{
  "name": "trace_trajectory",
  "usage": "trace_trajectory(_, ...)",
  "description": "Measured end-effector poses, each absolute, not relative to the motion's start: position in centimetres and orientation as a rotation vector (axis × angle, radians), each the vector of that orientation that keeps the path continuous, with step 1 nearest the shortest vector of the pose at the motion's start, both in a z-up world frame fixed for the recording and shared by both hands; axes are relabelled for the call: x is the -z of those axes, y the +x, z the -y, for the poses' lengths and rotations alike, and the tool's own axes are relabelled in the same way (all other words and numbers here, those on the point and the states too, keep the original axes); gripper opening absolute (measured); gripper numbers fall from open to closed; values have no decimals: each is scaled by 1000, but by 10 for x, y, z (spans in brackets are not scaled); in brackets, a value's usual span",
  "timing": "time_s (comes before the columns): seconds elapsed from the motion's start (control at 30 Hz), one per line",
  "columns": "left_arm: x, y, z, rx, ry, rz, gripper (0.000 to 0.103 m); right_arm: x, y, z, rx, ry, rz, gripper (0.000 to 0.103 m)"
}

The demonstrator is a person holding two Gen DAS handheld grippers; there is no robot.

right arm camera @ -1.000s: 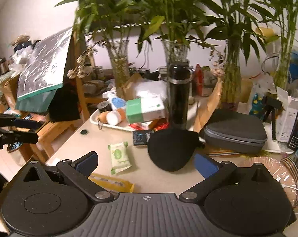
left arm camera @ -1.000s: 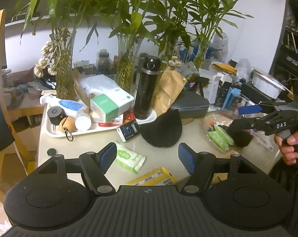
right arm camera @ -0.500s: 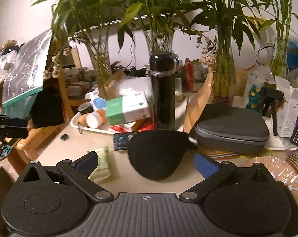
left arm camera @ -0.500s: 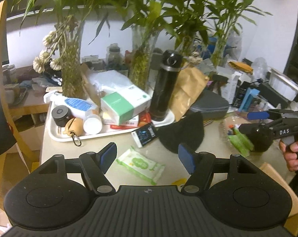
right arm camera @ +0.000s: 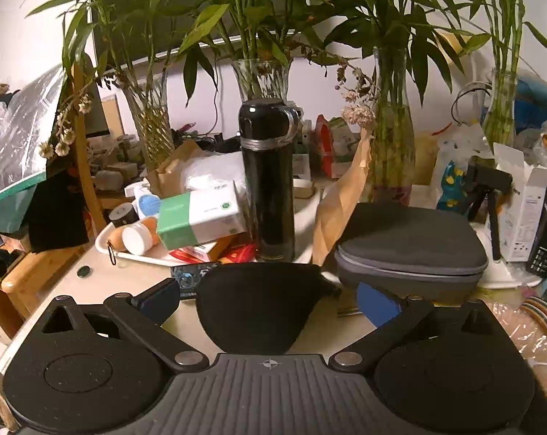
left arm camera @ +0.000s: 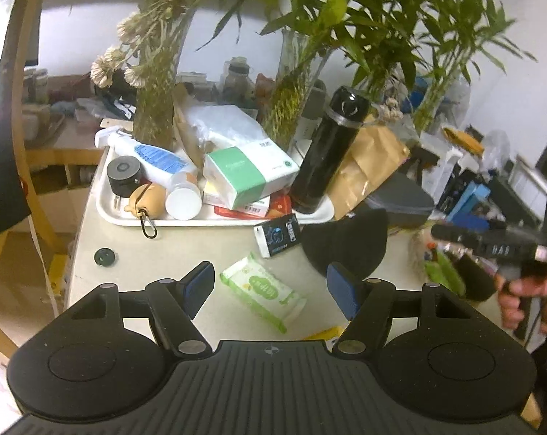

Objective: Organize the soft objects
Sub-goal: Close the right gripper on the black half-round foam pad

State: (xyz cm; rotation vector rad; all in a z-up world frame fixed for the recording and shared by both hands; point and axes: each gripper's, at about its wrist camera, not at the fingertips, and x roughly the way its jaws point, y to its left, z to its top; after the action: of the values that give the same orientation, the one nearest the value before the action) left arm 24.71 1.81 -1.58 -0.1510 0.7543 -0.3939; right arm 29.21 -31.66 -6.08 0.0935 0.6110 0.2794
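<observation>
1. Your left gripper [left arm camera: 270, 284] has its jaws apart with nothing pressed between the blue pads [left arm camera: 340, 290]. It hovers over the pale table [left arm camera: 157, 250], and in the left wrist view the gap between the pads frames a green-and-white wipes pack [left arm camera: 262, 290] lying flat on the tabletop.

2. Your right gripper [right arm camera: 270, 301] also stands wide, its pads clear of everything. The black soft pouch [right arm camera: 257, 306] lies on the table right in the gap between its fingers, seen from above and behind; whether either pad touches it cannot be told.

3. In the left wrist view that same pouch sits just right of the wipes pack, with a small dark printed box [left arm camera: 277, 233] beside its left edge.

4. Behind these lies a white tray [left arm camera: 106, 214] at the table's left side, loaded with a green-and-white carton [left arm camera: 248, 175], a white bottle on its side [left arm camera: 182, 201], a tan figure with a carabiner [left arm camera: 144, 201] and a black round cap [left arm camera: 123, 174]. A tall black flask [right arm camera: 268, 177] stands upright at the tray's right end.

5. Right of the flask a brown paper bag [left arm camera: 367, 165] leans, and a grey zip case [right arm camera: 411, 250] sits just behind the pouch.

6. At the far right of the left wrist view, your right hand [left arm camera: 523, 295] grips the other tool's handle, blurred.

7. Glass vases of bamboo [right arm camera: 262, 76] line the back.
</observation>
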Motion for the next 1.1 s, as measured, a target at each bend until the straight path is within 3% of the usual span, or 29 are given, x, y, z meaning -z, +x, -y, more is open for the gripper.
trace_trajectory(0.7,21,246,-11,324,-36,-779,68,109,344,281,-366,-50,-725,103)
trace_trajectory(1.1,22,249,-11,328,-34,-798,68,153,386,270,-370,6,-843,103)
